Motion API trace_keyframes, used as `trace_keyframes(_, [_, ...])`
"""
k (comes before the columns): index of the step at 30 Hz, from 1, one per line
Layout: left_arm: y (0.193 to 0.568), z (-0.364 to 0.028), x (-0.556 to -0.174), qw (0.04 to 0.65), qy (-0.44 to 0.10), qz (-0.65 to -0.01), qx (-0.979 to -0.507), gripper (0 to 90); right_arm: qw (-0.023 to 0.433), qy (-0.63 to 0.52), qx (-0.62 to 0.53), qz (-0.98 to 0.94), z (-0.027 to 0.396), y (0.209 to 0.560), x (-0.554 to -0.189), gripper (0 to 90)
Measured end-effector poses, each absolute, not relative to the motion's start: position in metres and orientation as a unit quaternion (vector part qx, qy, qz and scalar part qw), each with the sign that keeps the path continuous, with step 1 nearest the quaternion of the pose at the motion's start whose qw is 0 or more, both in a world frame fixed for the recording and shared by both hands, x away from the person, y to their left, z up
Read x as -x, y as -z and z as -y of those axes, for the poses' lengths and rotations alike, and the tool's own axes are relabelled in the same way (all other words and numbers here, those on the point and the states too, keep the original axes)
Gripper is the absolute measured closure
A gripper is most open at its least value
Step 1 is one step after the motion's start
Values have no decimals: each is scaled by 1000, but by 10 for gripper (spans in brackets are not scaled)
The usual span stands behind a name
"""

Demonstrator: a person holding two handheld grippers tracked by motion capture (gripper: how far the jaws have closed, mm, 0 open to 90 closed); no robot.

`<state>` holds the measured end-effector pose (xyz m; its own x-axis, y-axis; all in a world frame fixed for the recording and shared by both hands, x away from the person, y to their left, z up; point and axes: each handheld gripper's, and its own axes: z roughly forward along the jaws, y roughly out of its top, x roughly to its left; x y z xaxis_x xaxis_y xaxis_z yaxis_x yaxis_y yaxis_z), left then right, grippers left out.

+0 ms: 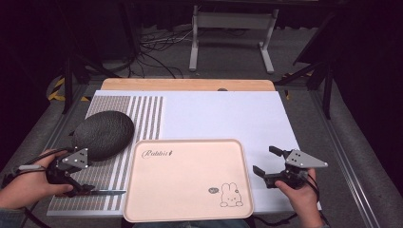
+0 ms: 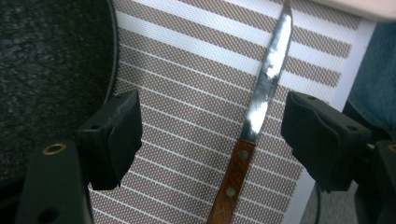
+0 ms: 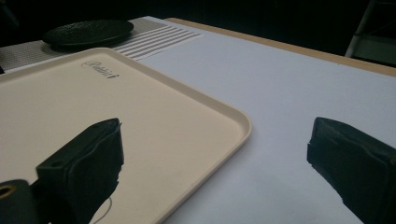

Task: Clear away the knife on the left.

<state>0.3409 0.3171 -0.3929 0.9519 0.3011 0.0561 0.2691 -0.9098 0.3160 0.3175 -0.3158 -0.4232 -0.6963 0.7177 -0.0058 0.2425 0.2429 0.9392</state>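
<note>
A knife with a wooden handle (image 2: pixel 232 181) and a steel blade (image 2: pixel 267 77) lies flat on the striped mat (image 2: pixel 196 70). My left gripper (image 2: pixel 215 126) is open above it, one jaw on each side of the knife where blade meets handle, touching nothing. In the high view the knife (image 1: pixel 105 192) lies near the table's front left, just beyond my left gripper (image 1: pixel 78 183). My right gripper (image 1: pixel 264 160) is open beside the right edge of the pink tray (image 1: pixel 187 178). Its own view has the right gripper (image 3: pixel 219 158) straddling the tray's rim (image 3: pixel 233 116), holding nothing.
A black oval plate (image 1: pixel 104 133) rests on the striped mat (image 1: pixel 147 114) behind the left gripper. The tray bears a rabbit drawing (image 1: pixel 231 194). A white sheet (image 1: pixel 228 114) covers the table's middle and right. Beyond the far edge stand a white frame (image 1: pixel 233 33) and cables.
</note>
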Motion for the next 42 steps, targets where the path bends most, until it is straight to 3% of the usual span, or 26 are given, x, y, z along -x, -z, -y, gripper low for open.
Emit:
trace_keyframes(9, [405,-314,-340,99,-24,-102,-990,236,226,-526,-317,-756,316,424,-317,41])
trace_keyframes(20, [416,-310,-337,29,-2,-64,-997,395,227,-523,-317,-758,315,424,-318,39])
trace_keyframes(22, [419,-310,-337,11,-1,-54,-998,485,225,-524,-316,-758,315,425,-318,39])
trace_keyframes(25, [420,-308,-336,-6,1,-48,-999,544,225,-523,-314,-759,314,425,-318,39])
trace_keyframes(28, [422,-306,-334,-34,-2,-32,-999,715,226,-523,-313,-760,314,425,-318,40])
trace_keyframes(30, [424,-305,-334,-43,-4,-24,-999,764,226,-522,-313,-760,314,425,-318,40])
trace_keyframes(42, [425,-302,-334,-51,-1,-10,-999,772,224,-524,-312,-760,314,425,-317,41])
